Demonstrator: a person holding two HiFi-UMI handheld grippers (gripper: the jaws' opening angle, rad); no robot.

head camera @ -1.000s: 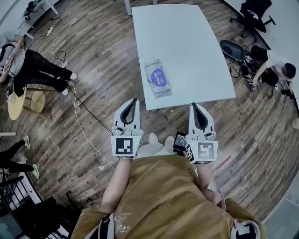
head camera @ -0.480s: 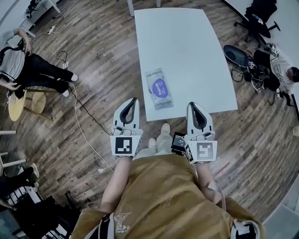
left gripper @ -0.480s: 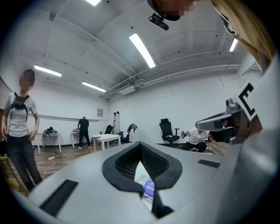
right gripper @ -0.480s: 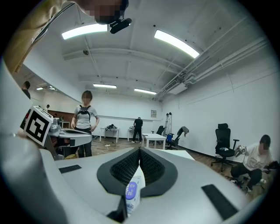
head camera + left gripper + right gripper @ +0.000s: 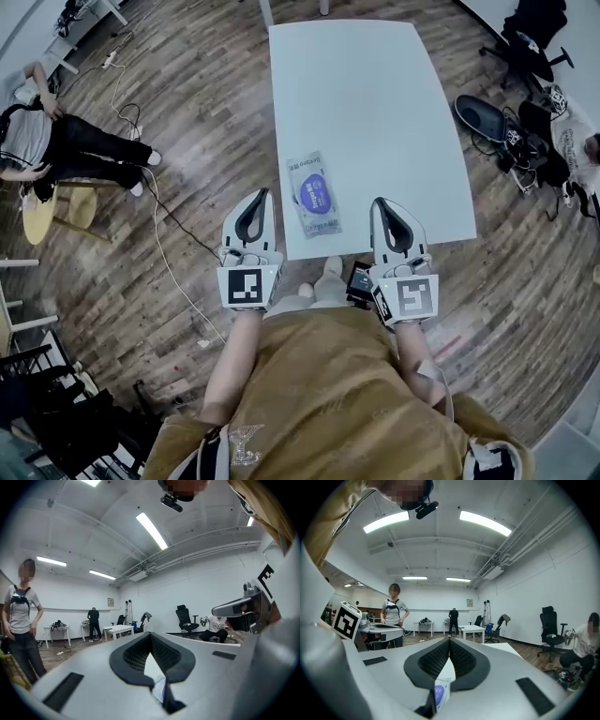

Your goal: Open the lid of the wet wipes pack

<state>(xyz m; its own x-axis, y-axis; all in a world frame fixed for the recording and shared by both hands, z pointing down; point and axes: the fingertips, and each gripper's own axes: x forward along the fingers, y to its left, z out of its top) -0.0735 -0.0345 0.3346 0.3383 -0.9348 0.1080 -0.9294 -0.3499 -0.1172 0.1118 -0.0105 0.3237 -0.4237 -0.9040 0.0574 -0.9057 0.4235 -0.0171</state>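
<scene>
Two smooth white plastic grippers here, left gripper [image 5: 263, 195] and right gripper [image 5: 378, 202], both with ribbed black pads pinched together on nothing. We see the wet wipes pack [image 5: 315, 193] lying flat near the matte white table's [image 5: 375, 94] 6 o'clock edge. It's a crinkly rectangular film pack with a purple oval on top.

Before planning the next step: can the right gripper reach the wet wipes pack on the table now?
Probably yes. The wet wipes pack lies near the front edge of the table, and nothing stands between it and the right gripper, jaws shut.
</scene>
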